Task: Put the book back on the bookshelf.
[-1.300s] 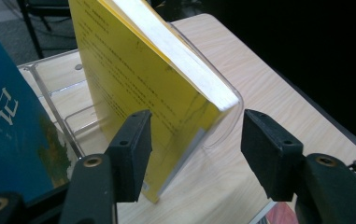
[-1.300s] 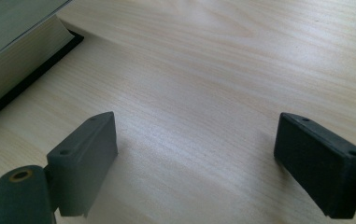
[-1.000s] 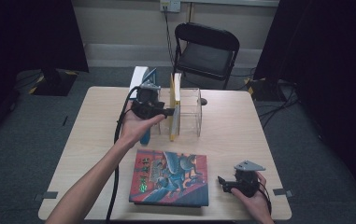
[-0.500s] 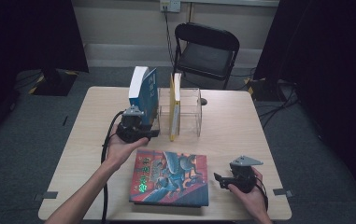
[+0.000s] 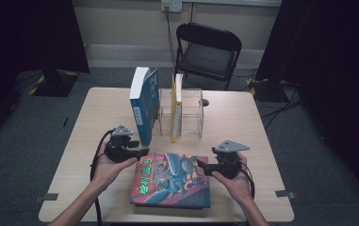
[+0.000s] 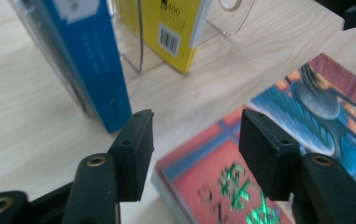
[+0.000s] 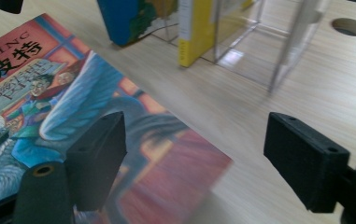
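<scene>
Two open, empty grippers flank our flat red-and-blue illustrated book (image 5: 172, 180): left gripper (image 5: 142, 151), its jaws just widening, at its near-left corner, right gripper (image 5: 199, 165) at its right edge, probably so we lift it toward the clear acrylic rack (image 5: 189, 113)

Colourful illustrated book (image 5: 172, 181) lies flat at table's near edge.

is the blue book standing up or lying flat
Standing up. The blue book rests on its bottom edge on the table, spine toward the camera, beside the clear rack, with no gripper on it.
</scene>
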Tool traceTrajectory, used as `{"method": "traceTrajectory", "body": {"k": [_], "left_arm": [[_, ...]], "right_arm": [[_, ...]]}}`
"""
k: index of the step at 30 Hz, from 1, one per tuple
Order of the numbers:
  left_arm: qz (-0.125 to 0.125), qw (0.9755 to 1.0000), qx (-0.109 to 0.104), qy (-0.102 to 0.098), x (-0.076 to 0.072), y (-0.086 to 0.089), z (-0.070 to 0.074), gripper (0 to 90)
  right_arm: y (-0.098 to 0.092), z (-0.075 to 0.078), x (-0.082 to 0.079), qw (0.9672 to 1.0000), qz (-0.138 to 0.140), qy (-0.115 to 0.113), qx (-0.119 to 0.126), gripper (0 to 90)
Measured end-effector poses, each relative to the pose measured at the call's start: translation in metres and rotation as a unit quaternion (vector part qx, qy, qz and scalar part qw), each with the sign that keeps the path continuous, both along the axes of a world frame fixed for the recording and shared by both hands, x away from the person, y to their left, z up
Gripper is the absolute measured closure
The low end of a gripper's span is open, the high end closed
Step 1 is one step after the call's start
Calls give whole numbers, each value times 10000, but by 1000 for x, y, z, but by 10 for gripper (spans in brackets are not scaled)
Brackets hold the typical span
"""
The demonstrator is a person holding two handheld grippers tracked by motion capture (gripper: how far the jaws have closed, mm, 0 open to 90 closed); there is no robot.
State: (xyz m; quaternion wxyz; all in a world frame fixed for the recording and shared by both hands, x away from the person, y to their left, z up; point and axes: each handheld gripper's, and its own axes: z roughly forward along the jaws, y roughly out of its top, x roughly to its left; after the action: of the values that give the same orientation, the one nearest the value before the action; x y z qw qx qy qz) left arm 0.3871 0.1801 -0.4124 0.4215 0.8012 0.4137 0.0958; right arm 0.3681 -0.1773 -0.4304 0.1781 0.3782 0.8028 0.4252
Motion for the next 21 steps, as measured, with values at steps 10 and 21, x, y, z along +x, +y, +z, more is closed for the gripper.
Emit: {"method": "traceTrajectory", "body": {"k": [10,21], "left_arm": [[26,9996,158,253,-21,10,-30,382],[-217,9992,71,329,-16,-1,-35,486]], "right_arm": [[32,-23,16,9990,339,206,-213,168],[25,-26,7,9986,441,296,-22,206]]}}
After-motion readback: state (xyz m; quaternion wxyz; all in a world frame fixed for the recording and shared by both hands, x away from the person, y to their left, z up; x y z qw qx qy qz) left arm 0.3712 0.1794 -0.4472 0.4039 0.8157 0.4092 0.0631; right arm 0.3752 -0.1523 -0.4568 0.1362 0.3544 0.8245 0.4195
